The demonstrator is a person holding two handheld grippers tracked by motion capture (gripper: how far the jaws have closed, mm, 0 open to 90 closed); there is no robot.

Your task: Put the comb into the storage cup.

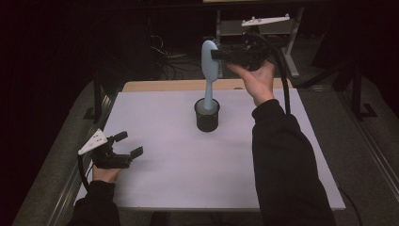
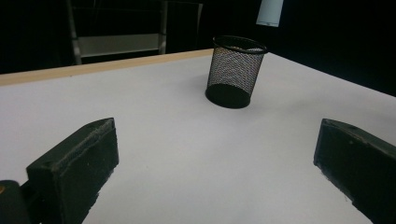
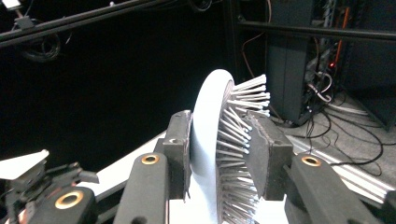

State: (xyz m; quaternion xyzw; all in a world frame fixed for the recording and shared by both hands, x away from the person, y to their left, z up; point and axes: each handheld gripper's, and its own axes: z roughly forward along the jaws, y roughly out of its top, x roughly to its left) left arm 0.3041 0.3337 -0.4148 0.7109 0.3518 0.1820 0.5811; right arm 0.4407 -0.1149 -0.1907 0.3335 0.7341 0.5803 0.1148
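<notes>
One pale-blue hairbrush (image 1: 209, 63) w/ white bristles, clamped in right claw (image 1: 217, 54), left claw (image 1: 127, 143) wide.

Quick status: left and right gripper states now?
Left gripper: open, empty, low over the white table.
Right gripper: shut on the head of the light blue plastic hairbrush, above the black mesh cup.

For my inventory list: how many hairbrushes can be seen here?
1. The hairbrush is held upright by the right tongs, its handle end in the mesh cup. Nothing else stands out of the cup.
</notes>
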